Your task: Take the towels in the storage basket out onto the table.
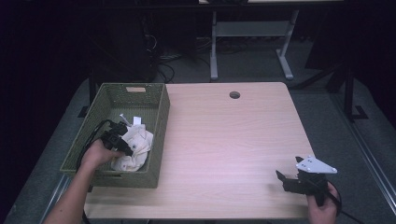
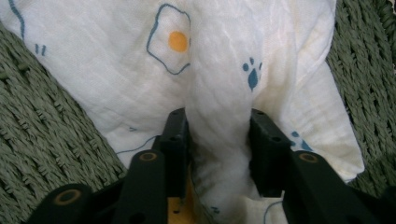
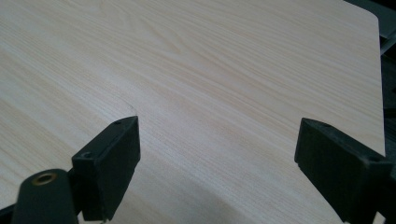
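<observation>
A white cloth (image 1: 136, 145) printed with blue paw marks and a fried egg lies crumpled in a green woven basket (image 1: 161, 122) at the table's left edge. My left gripper (image 1: 126, 147) reaches down into the basket. In the left gripper view its jaws (image 2: 217, 122) pinch a bunched fold of the cloth (image 2: 219, 70), with both pads pressed into the fabric and the basket weave (image 2: 46, 135) on either side. My right gripper (image 1: 286, 179) hovers low over the front right corner of the wooden table (image 1: 224, 135), open, with bare tabletop (image 3: 187, 56) between its jaws (image 3: 217, 140).
The basket's tall walls surround the left hand. A round cable hole (image 1: 234, 94) sits near the table's far edge. Beyond the table stands a grey desk frame (image 1: 214, 46) with cables on the dark floor.
</observation>
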